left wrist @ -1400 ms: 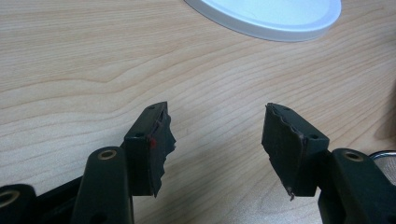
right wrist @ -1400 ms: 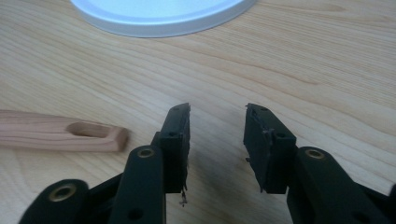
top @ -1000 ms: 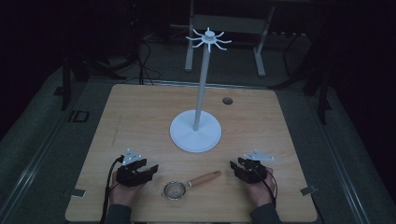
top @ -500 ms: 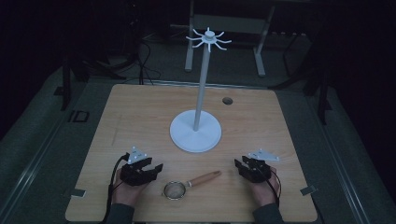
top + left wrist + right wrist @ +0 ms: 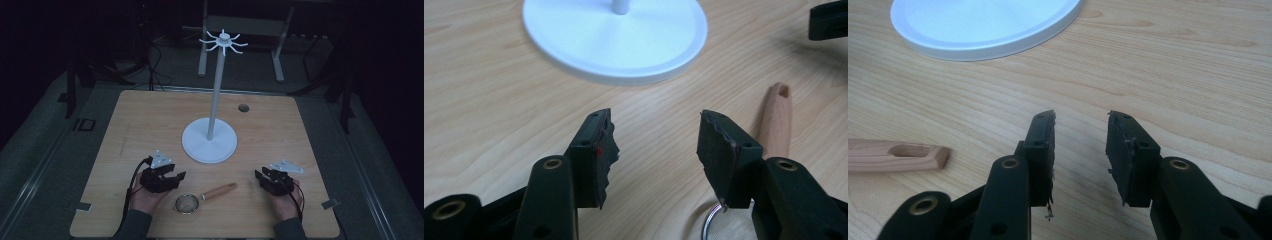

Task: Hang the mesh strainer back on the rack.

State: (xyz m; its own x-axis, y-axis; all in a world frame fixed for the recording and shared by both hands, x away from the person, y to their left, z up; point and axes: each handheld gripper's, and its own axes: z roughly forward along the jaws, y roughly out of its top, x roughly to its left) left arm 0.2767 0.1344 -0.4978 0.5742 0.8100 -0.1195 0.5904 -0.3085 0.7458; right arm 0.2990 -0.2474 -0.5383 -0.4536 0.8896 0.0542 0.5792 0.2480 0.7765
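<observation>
Two grippers sit low at the near edge of the table [image 5: 125, 120], one in each hand, and I'm reading both as empty. Left gripper [image 5: 176, 177] has its jaws spread wide with bare wood between them; the left hand [image 5: 145, 197] is mostly tucked under the black body, sleeve cut off by the bottom of the high view. Right gripper [image 5: 259, 176] is also parted, a narrower gap, nothing between the pads, just wood grain. Right hand [image 5: 286, 202] is dim from above, and I can't make out its fingers.

Between the two grippers lies a small strainer [image 5: 187, 203], round mesh end nearer the left gripper, wooden handle [image 5: 218, 191] angling off toward the right. In the left gripper view the handle [image 5: 775, 120] runs up just beside the right-hand jaw, and a sliver of metal rim [image 5: 708, 223] peeks out below that jaw; the rest of the bowl is hidden behind it. I can't tell whether the jaw touches it. In the right gripper view, the handle's slotted tip [image 5: 913, 153] pokes in from the left edge, well apart from the jaws.

Farther out, mid-table, stands a white stand [image 5: 209, 144] with a round base and a thin pole up to a ring of hooks [image 5: 223, 42]. Beyond it there's a small dark round spot [image 5: 243, 107] on the wood. I can't say what it is. Past the table everything goes dark, with only some pale frame legs [image 5: 202, 50] showing.
</observation>
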